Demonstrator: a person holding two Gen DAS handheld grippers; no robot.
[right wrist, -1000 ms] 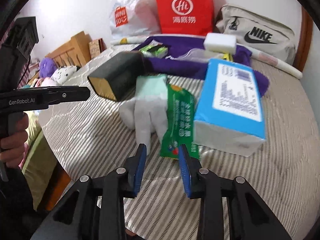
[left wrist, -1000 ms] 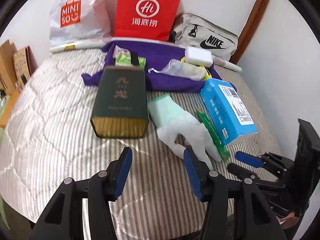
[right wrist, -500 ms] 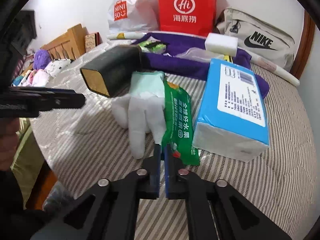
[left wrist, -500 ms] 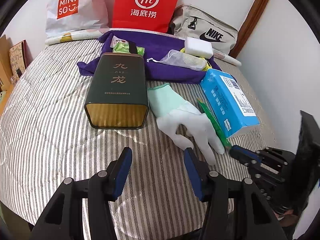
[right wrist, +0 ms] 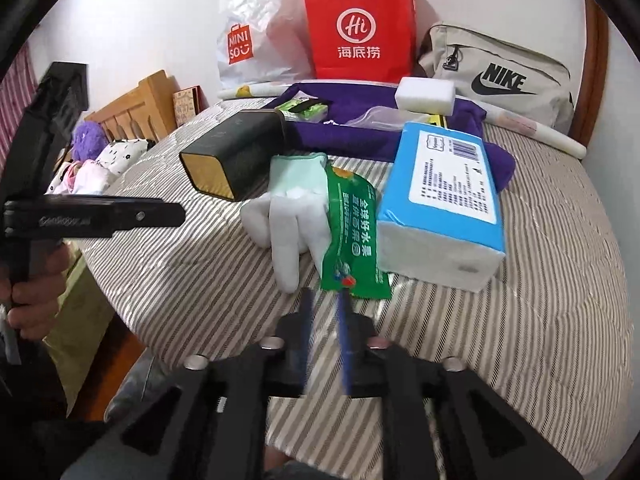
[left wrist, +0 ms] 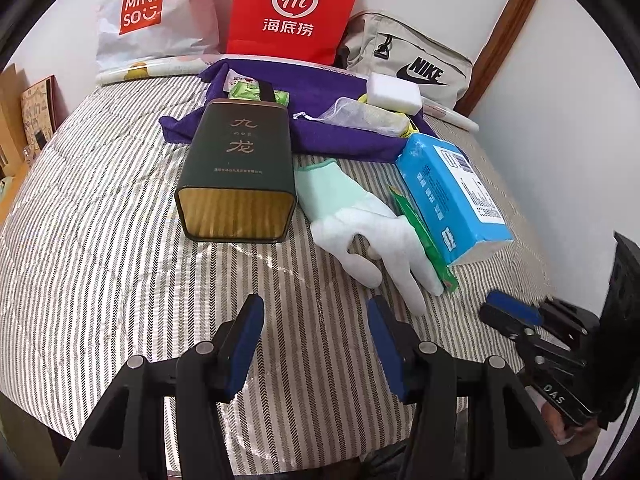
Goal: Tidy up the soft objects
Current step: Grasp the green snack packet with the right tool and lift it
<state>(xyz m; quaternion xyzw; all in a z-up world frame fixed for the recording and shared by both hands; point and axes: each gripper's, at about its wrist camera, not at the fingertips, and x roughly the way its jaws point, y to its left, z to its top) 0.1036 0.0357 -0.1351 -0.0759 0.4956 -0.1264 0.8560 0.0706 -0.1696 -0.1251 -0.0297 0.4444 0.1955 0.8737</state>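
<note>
A white and mint glove [left wrist: 360, 216] [right wrist: 292, 208] lies on the striped bed between a dark green tin [left wrist: 236, 176] [right wrist: 236, 152] and a blue tissue pack [left wrist: 448, 192] [right wrist: 444, 204]. A green packet [right wrist: 352, 236] [left wrist: 424, 240] lies over the glove's edge. My left gripper [left wrist: 316, 324] is open and empty, just short of the glove's fingers. My right gripper [right wrist: 326, 312] is slightly open and blurred, just short of the green packet's near end, holding nothing. A purple cloth [left wrist: 320, 120] behind holds a white sponge [left wrist: 394, 92], a mesh pouch and a green pack.
A red paper bag [left wrist: 296, 8], a white Miniso bag [left wrist: 148, 12] and a grey Nike bag [left wrist: 408, 64] stand against the far wall. The bed's near edge runs just below both grippers. A wooden headboard [right wrist: 136, 108] and soft toys are at the left.
My right gripper closed near the green packet, then drew back slightly and opened a little. My left gripper moved slightly closer to the tin and stayed open.
</note>
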